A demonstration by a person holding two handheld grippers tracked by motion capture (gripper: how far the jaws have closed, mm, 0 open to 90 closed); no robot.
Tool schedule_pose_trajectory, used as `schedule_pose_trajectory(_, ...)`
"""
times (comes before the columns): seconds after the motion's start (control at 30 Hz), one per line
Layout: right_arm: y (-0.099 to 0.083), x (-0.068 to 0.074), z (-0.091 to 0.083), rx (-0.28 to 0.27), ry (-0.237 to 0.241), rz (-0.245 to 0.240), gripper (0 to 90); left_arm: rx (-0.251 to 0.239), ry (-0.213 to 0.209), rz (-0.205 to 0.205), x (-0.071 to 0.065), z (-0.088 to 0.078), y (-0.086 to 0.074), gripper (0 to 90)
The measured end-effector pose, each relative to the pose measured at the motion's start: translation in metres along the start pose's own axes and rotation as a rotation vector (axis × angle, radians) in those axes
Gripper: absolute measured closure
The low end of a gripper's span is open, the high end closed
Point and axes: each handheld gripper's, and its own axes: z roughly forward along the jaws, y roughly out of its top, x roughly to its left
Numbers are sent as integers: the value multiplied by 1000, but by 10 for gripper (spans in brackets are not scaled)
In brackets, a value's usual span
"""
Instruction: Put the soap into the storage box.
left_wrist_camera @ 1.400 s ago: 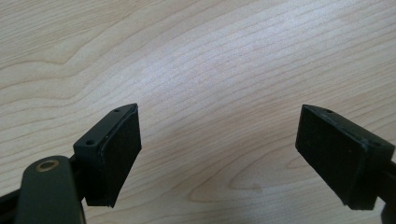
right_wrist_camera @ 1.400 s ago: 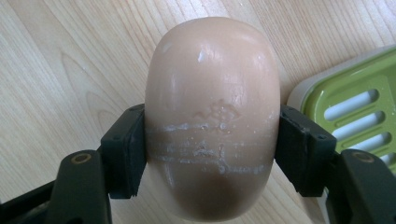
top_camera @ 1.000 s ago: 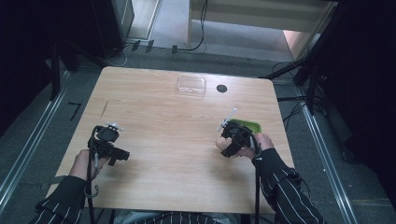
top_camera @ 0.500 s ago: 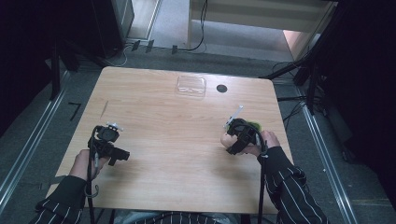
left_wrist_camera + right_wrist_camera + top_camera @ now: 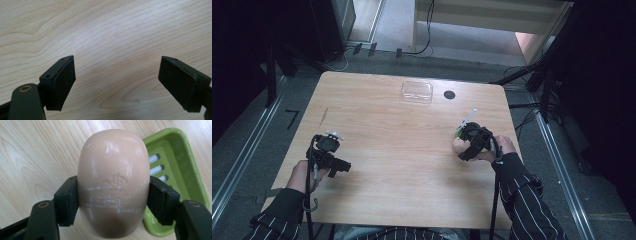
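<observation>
A smooth, oval bar of peach-coloured soap (image 5: 113,182) is held clamped across its width between the two black jaws of the right gripper (image 5: 113,200). The bar's surface is glossy, with a faint embossed mark near its middle and several pale horizontal scuff lines across the gripped zone. In the right gripper view the soap is seen raised in front of a lime-green rectangular plastic soap dish (image 5: 185,170), which lies on the table just beside and partly behind the bar; the dish has rounded corners, a raised rim and slotted drainage openings in its floor. Whether the soap touches the dish cannot be told.

From the high view, the right gripper (image 5: 462,142) is found near the right edge of the pale, wood-grained laminate table (image 5: 402,190), with the soap (image 5: 457,145) visible at its tip and a sliver of the green dish (image 5: 484,146) under the hand.

The left gripper (image 5: 339,165) is located well apart from the dish, towards the table's opposite side. Its flat, matte black rubber pads (image 5: 65,80) are spread wide with nothing between them, over bare wood.

A clear, rectangular plastic lid or tray (image 5: 417,91) and a small black round disc (image 5: 449,94) are noted beyond the dish, near the table's far edge.
</observation>
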Motion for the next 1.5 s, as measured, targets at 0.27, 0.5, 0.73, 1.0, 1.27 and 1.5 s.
schedule_pose_trajectory(0.27, -2, -9, 2, -7, -1, 15, 337, 0, 1, -2, 0, 0, 0, 148)
schedule_pose_trajectory(0.5, -5, -19, 2, -14, -12, 28, 337, 1, 1, 2, 0, 1, 0, 148)
schedule_pose_trajectory(0.73, -7, -31, 2, -23, -17, 45, 336, 1, 1, 0, 0, 1, 0, 148)
schedule_pose_trajectory(1.0, -10, -42, 6, -21, -31, 64, 337, 0, 2, 1, 0, 1, 0, 148)
schedule_pose_trajectory(1.27, -11, -48, 9, -27, -29, 72, 336, 2, 2, 2, 0, 1, 0, 148)
schedule_pose_trajectory(1.5, -10, -53, 11, -28, -44, 69, 337, 1, 3, 2, 0, 1, 0, 148)
